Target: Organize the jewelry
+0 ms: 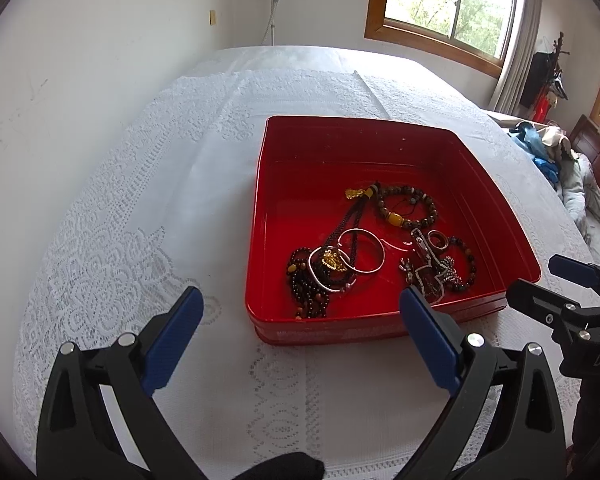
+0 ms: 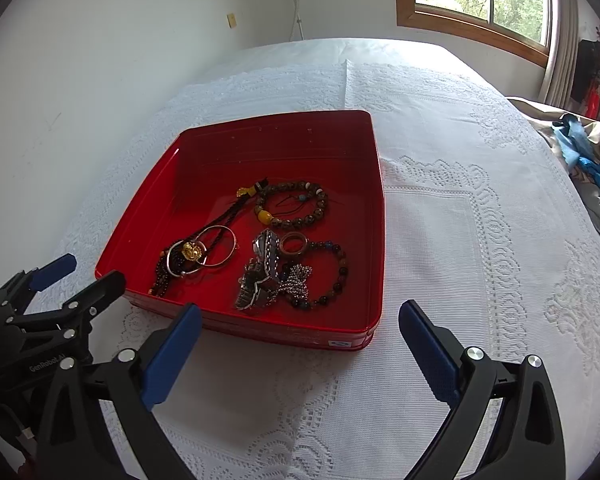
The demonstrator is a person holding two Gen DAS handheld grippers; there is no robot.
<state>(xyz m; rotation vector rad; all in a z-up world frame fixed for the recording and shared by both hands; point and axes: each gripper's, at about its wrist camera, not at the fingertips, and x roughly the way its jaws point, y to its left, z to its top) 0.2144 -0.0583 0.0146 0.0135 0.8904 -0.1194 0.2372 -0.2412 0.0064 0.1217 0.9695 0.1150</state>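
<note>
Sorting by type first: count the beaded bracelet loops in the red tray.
2 clear loops in the red plastic tray: brown beaded bracelet with yellow bead mid-tray, dark multicolour beaded bracelet near right. The dark bead tangle may hide more.

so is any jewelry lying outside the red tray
No, every piece, like the brown bead bracelet and silver bangles, lies inside the red tray on the lace cloth.

I see a white lace cloth (image 1: pixel 148 208) spread beneath me, a wood-framed window (image 1: pixel 448 4) in the white wall beyond, and crumpled blue and grey bedding (image 2: pixel 588 160) at right.
</note>
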